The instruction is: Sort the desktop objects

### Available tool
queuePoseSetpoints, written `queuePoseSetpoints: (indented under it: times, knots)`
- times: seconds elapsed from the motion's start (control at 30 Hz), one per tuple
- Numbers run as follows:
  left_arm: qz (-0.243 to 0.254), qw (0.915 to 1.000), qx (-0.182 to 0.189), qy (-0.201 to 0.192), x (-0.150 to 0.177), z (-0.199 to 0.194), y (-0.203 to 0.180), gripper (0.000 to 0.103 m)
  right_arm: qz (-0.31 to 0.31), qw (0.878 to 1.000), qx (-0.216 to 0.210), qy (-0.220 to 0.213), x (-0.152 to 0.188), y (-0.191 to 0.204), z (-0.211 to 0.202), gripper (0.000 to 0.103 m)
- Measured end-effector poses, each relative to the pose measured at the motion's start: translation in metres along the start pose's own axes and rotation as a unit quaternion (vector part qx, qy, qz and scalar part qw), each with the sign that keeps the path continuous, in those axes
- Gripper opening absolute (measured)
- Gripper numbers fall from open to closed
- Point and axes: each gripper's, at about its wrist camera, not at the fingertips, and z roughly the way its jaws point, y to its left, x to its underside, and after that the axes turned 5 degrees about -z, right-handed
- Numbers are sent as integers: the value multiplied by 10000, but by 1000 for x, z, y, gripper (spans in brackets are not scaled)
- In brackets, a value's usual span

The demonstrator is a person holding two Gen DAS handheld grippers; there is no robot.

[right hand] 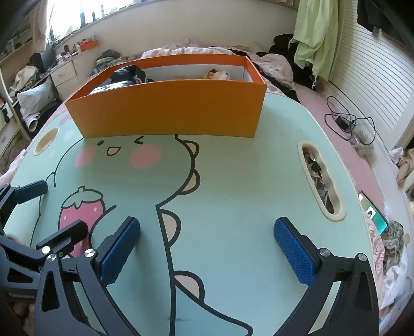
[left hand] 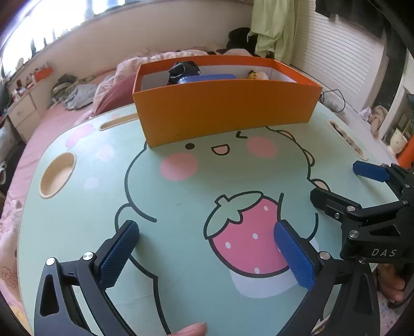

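Left hand-held gripper (left hand: 207, 254) spread wide, holding nothing, over the strawberry print (left hand: 245, 232) | right hand-held gripper (right hand: 207, 252) also wide and bare, just beside it | orange box (left hand: 225, 108) at table's (left hand: 181, 196) far edge, dark bundle (left hand: 183, 69), blue thing (left hand: 207, 77) and yellow toy (left hand: 256, 75) inside

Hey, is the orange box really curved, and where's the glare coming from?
Left wrist view: the box only bows from fisheye distortion, and the window at top left is blown out. Right wrist view: same bowing, glare again from the top left.
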Motion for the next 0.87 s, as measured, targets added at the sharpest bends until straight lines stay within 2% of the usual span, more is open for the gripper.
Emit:
queuePoseSetpoints:
  times: [0.87]
  knots:
    - [3, 10000, 21, -45, 0, 2, 1, 103, -8, 10000, 1, -16, -1, 1, 2, 103]
